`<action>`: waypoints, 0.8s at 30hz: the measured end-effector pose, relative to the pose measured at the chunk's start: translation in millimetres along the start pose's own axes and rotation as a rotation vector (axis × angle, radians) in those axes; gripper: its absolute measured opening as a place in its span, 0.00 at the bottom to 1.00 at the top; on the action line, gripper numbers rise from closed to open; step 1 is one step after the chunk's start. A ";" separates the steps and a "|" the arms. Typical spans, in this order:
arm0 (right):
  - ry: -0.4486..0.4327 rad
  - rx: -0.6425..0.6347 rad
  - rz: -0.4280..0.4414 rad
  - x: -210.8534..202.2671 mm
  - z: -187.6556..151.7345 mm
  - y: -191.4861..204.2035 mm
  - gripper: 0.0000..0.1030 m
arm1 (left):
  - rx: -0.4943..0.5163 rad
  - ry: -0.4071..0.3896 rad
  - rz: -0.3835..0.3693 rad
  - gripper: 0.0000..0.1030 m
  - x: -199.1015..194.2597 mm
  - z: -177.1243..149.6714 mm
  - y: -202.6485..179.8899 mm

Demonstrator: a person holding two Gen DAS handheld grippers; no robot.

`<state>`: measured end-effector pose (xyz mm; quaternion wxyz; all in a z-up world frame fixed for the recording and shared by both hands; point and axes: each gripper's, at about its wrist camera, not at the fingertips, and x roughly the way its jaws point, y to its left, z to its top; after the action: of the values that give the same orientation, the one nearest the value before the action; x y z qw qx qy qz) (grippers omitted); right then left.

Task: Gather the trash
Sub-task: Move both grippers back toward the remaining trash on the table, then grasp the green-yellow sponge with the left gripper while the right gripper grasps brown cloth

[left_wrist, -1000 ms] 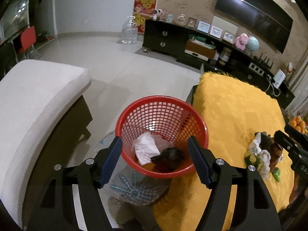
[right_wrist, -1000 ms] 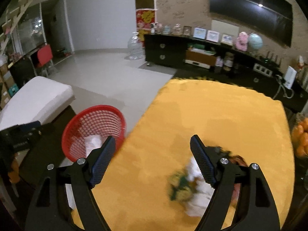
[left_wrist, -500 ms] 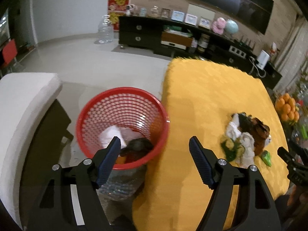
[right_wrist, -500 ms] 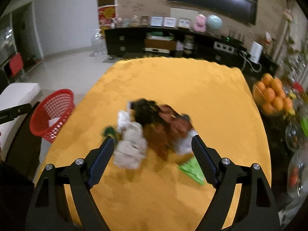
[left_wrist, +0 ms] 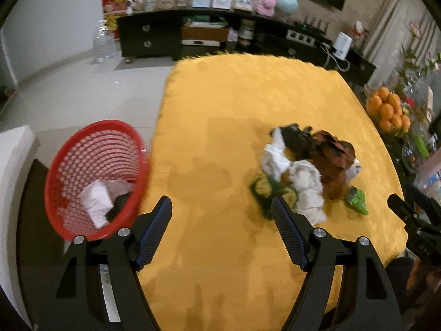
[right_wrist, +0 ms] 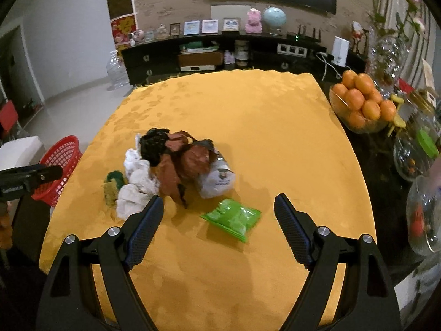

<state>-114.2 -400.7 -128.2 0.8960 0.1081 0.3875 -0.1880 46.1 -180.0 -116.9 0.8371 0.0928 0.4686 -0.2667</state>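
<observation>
A pile of trash (right_wrist: 176, 165) lies on the yellow tablecloth (right_wrist: 248, 115): brown crumpled paper, black plastic, white tissues, a white bag. A green packet (right_wrist: 233, 218) lies apart at the pile's front right. The pile also shows in the left wrist view (left_wrist: 308, 160). A red mesh basket (left_wrist: 93, 173) holding tissue and dark trash stands off the table's left edge. My left gripper (left_wrist: 222, 218) is open and empty above the table's left front. My right gripper (right_wrist: 219, 215) is open and empty, hovering just before the green packet.
A glass bowl of oranges (right_wrist: 361, 102) and glass jars (right_wrist: 413, 154) stand along the table's right side. A white seat (left_wrist: 13, 165) is left of the basket. A dark TV cabinet (right_wrist: 220, 52) runs along the far wall.
Both grippers have swung right, from over the basket toward the trash pile. The right gripper now faces the pile and green packet. Both stay open.
</observation>
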 end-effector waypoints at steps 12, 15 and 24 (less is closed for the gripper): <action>0.029 0.042 -0.014 9.4 -11.2 -24.7 0.77 | 0.020 0.092 -0.065 0.70 54.2 9.4 -36.2; 0.038 0.054 -0.020 12.9 -12.0 -29.0 0.77 | -0.008 0.096 -0.089 0.70 60.3 13.7 -34.6; 0.049 0.055 -0.023 18.6 -11.9 -30.8 0.77 | 0.007 0.150 -0.126 0.43 86.4 11.1 -42.8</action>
<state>-123.2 -429.3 -151.4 0.8807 0.1330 0.4052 -0.2061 67.5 -251.5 -178.9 0.7808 0.0856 0.5340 -0.3128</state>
